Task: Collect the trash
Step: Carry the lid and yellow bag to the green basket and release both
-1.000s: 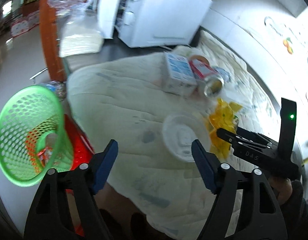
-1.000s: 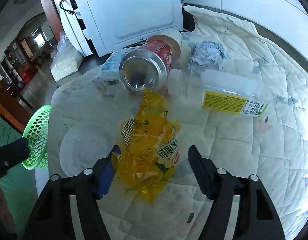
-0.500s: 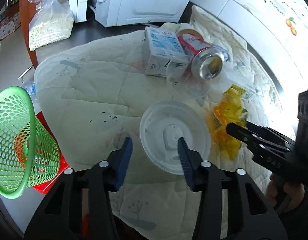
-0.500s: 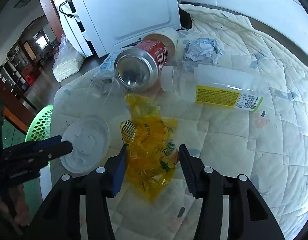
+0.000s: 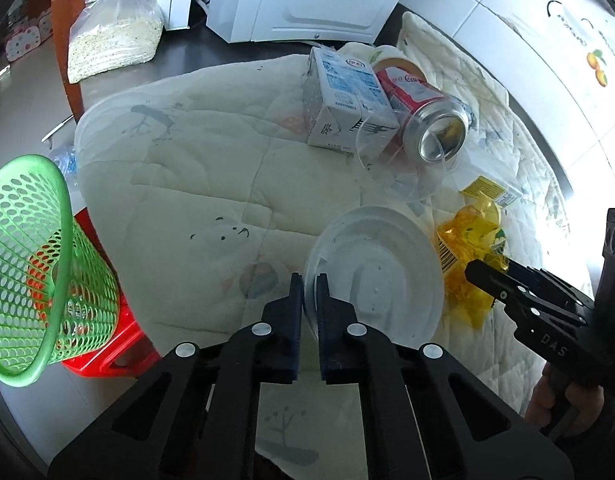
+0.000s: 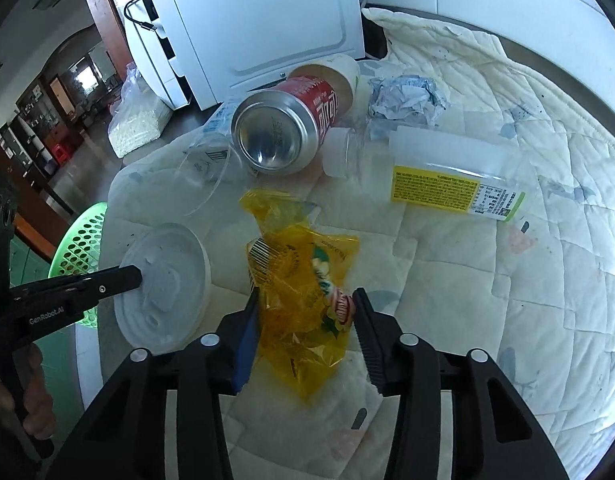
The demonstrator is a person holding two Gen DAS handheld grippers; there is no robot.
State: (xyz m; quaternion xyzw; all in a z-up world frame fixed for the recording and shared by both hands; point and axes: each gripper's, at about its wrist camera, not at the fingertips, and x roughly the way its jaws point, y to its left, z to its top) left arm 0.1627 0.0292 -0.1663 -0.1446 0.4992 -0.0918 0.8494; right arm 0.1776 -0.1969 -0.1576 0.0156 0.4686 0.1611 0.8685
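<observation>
My left gripper (image 5: 309, 284) is shut on the rim of a white plastic lid (image 5: 381, 276) lying on the quilted cloth; the lid also shows in the right wrist view (image 6: 167, 280). My right gripper (image 6: 305, 304) is open, its fingers either side of a crumpled yellow wrapper (image 6: 303, 280), which also shows in the left wrist view (image 5: 469, 240). A green mesh basket (image 5: 35, 264) stands left of the table, below its edge.
A red can (image 6: 283, 132), a milk carton (image 5: 343, 100), a clear cup (image 5: 395, 160), a paper cup (image 6: 335, 74), crumpled paper (image 6: 403, 96) and a clear bottle (image 6: 447, 172) lie further back. A white appliance (image 6: 259, 28) stands behind. A red stool (image 5: 107, 340) is under the basket.
My left gripper has moved in and closed on the lid's rim. My right gripper has narrowed around the yellow wrapper and moved slightly forward.
</observation>
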